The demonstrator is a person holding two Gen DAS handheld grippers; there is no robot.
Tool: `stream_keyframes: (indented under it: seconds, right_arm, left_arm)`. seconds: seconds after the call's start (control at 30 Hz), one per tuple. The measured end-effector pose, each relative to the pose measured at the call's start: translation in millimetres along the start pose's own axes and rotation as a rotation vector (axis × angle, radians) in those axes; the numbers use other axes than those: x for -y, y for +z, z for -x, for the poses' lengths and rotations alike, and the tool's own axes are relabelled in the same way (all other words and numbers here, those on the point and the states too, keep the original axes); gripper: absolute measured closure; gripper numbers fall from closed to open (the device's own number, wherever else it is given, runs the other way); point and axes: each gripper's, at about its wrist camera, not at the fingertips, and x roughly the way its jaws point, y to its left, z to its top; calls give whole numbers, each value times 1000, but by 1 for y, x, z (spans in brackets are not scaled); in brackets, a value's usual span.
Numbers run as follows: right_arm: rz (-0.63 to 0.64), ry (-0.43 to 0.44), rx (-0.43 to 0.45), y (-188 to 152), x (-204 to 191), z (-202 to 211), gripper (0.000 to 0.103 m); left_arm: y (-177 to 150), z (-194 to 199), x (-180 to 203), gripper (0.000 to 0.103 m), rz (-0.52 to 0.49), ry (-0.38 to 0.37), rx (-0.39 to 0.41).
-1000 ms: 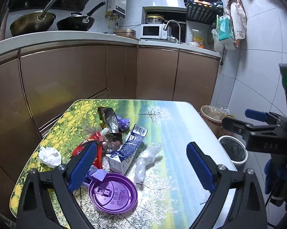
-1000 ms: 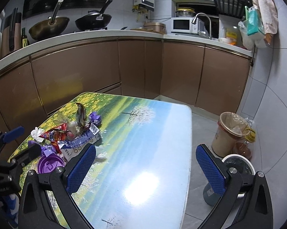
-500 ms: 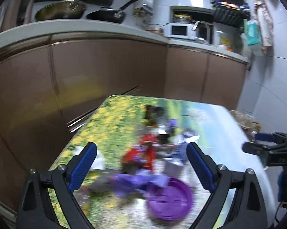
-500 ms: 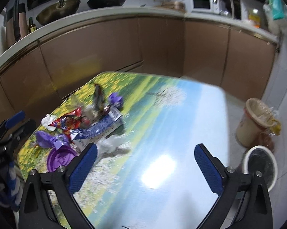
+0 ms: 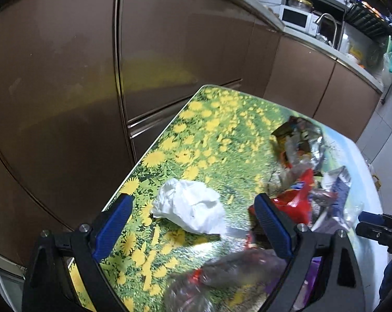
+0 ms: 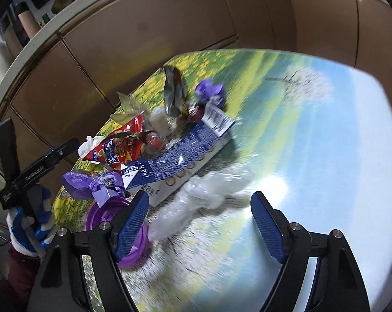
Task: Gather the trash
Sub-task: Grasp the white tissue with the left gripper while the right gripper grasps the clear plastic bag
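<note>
- Left wrist view: the left gripper (image 5: 193,221) hangs over the flower-printed end of the tabletop (image 5: 209,135), its blue fingers (image 5: 112,223) spread wide apart with nothing pressed between them.
- A crumpled white tissue (image 5: 189,206) lies on the tabletop in the gap between those fingers, nearer the left one, touching neither.
- Just beside the right finger of that gripper lies a red snack wrapper (image 5: 297,197), and behind it a silvery foil wrapper (image 5: 305,140) in a loose heap of trash.
- A blurred clear plastic bag (image 5: 222,280) shows at the bottom edge, close to the camera.
- Brown cabinet doors (image 5: 65,78) stand behind the tabletop.
- Right wrist view: the right gripper (image 6: 198,223) points down at the tabletop; its jaws have just been closing but the fingers (image 6: 266,226) stand well apart, gripping nothing.
- A crumpled clear plastic bag (image 6: 196,200) lies on the tabletop between them, nearer the left finger; whether it touches a finger I cannot tell.
- Beside the left finger sits a purple lid (image 6: 105,213), partly hidden by it.
- A blue and white carton (image 6: 180,153) lies on its side behind the bag, with the red snack wrapper (image 6: 118,148), a purple wrapper (image 6: 89,182) and the foil wrapper (image 6: 174,91) heaped around it.
- At the left edge a gloved hand (image 6: 29,223) holds the other gripper.
</note>
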Motion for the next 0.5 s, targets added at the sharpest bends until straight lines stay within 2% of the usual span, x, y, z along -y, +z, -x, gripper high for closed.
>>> stream_keyframes:
  seconds: [0.07,0.17,0.23,0.37,0.43,0.5]
  right_arm:
    - [-15,5,-16,3,-1,-10,26]
    - [-28,1,-30,6,-2,-20,34]
    - [-36,2,-41,8,-4,-27,40]
    - [-41,-1,-51,7,-1,-35,64]
    - [-47,10,-51,7,0,-31,66]
    - [-50,17,-49,6,0,-31,67]
  left_arm:
    - [-1,-7,-2,11,12,-8,-16]
    - [-1,-16,-4,22,25,-26,-42]
    - [-1,-20,-5,37,33,-42,-62]
    - [-2,-30,-7,58,52,-78,-109]
    - [-4,-37,-9,78,69,-108,-135]
    - [-7,-39,-9,90,72,-121,-148]
